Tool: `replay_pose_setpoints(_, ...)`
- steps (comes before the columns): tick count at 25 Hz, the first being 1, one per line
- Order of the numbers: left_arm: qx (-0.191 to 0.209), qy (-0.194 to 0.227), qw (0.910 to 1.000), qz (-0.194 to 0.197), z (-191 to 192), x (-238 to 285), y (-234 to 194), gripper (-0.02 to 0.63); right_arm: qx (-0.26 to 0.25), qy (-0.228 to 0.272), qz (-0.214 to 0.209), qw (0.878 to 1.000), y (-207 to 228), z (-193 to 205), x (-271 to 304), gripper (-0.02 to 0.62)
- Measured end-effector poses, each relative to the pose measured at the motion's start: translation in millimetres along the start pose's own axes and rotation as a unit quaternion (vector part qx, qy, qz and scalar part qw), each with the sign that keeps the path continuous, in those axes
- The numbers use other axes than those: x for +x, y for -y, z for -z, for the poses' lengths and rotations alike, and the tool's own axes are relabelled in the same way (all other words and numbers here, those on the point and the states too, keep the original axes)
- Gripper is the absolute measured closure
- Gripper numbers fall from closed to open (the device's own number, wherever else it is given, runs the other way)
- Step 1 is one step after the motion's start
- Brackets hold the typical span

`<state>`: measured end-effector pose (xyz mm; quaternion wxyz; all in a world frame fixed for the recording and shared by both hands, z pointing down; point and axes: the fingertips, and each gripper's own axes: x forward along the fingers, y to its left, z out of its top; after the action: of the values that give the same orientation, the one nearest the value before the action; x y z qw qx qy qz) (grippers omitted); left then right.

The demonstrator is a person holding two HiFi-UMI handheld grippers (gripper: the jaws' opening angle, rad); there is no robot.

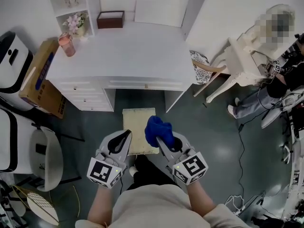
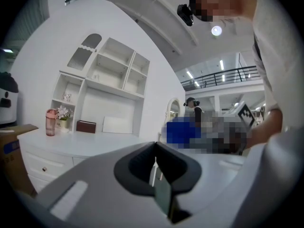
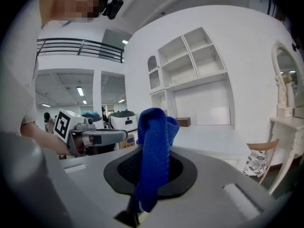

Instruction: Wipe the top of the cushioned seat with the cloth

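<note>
Two grippers hang above the cushioned seat. The left gripper, jaws pressed together and empty, sits over the seat's left edge. The right gripper clamps the blue cloth over its right edge.

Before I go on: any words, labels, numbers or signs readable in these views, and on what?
No text is readable in any view.
Cardboard box: blue print on its side, too blurred to read.
Marker cubes: black-and-white square patterns only, no letters or numbers.
</note>
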<state>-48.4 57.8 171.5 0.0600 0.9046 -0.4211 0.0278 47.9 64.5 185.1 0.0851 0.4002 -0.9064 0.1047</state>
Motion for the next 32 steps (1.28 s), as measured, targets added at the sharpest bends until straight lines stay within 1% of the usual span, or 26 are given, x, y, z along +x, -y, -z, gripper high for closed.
replay_pose_setpoints(4, 0.010, 0.014, 0.9998, 0.003, -17.1, -6.6, 7.6, 0.606, -0.013, 0.028, -0.001, 1.000, -11.0, -26.0, -11.9, 0.551)
replay_pose_setpoints(9, 0.024, 0.021, 0.9994, 0.010, -29.6, -13.4, 15.8, 0.606, -0.023, 0.048, 0.001, 0.999, -21.2, -41.9, -20.2, 0.549)
replay_pose_setpoints(18, 0.042, 0.030, 0.9986, 0.010, -41.2, -23.8, 26.5, 0.606, -0.035, 0.066, 0.016, 0.997, -26.1, -51.7, -30.7, 0.546)
replay_pose_setpoints(32, 0.057, 0.036, 0.9977, 0.001, -51.3, -23.7, 36.4, 0.606, -0.025, 0.098, 0.008, 0.995, -22.7, -66.0, -41.0, 0.546)
